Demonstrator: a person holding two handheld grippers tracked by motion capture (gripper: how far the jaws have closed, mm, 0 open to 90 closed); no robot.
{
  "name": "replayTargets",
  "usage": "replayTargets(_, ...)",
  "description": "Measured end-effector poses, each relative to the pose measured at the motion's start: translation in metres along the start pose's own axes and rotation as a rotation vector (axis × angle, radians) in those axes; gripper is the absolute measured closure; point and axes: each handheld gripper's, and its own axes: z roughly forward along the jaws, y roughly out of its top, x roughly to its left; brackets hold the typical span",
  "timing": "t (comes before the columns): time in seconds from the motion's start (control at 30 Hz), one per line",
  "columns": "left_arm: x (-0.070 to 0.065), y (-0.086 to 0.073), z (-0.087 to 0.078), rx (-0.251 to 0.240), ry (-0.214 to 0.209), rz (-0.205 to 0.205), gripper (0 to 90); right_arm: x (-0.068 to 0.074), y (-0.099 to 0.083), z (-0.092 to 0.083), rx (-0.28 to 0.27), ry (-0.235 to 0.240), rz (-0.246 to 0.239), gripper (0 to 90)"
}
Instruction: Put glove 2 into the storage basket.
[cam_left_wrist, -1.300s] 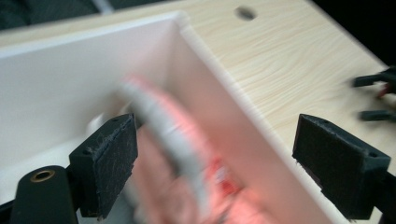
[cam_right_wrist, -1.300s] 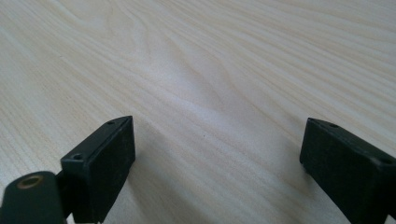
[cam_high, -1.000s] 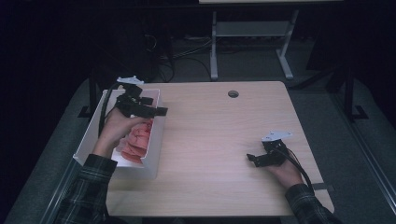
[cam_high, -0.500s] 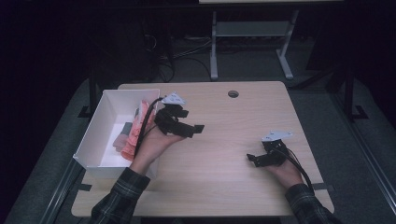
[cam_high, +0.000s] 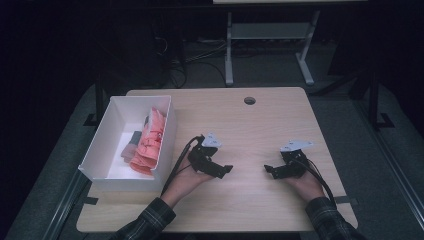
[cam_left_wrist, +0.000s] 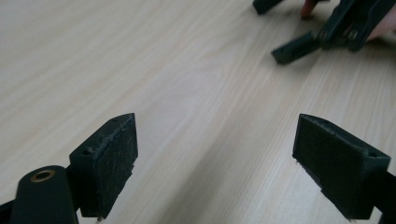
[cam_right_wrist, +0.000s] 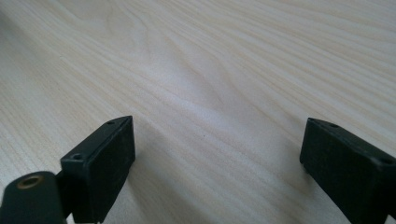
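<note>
Two grippers rest low over the tabletop (cam_high: 250, 130), each with its jaws spread wide and nothing between them. Bare wood lies ahead of the left gripper (cam_high: 214, 164), whose jaws point toward the right gripper (cam_high: 280, 170); open tabletop separates the two. One white box (cam_high: 107, 150) sits behind the left gripper's jaws, at the tabletop's left edge, holding one pink folded item (cam_high: 149, 141) and one grey object (cam_high: 131, 145), unclear. One round hole (cam_high: 249, 100) lies near the far edge.
</note>
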Motion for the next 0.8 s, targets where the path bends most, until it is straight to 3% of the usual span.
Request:
replayTargets(0.17, -0.004, -0.02, 0.018, 0.035, -0.008, 0.02, 13.5, 0.0, 0.0, 0.0, 0.0, 0.0, 0.0, 9.7)
replayTargets(0.4, -0.006, -0.033, 0.031, 0.063, 0.003, 0.055, 13.4, 0.0, 0.0, 0.0, 0.0, 0.001, 0.0, 9.7)
replayTargets(0.47, -0.008, -0.035, 0.032, 0.046, 0.02, 0.075, 13.0, 0.0, 0.0, 0.0, -0.001, 0.001, -0.001, 9.7)
replayTargets(0.6, -0.008, -0.041, 0.034, -0.008, 0.008, 0.083, 12.8, 0.0, 0.0, 0.0, 0.0, 0.001, 0.0, 9.6)
replayTargets(0.8, -0.008, -0.041, 0.033, -0.007, -0.007, 0.099, 13.0, 0.0, 0.0, 0.0, 0.0, 0.001, 0.001, 9.6)
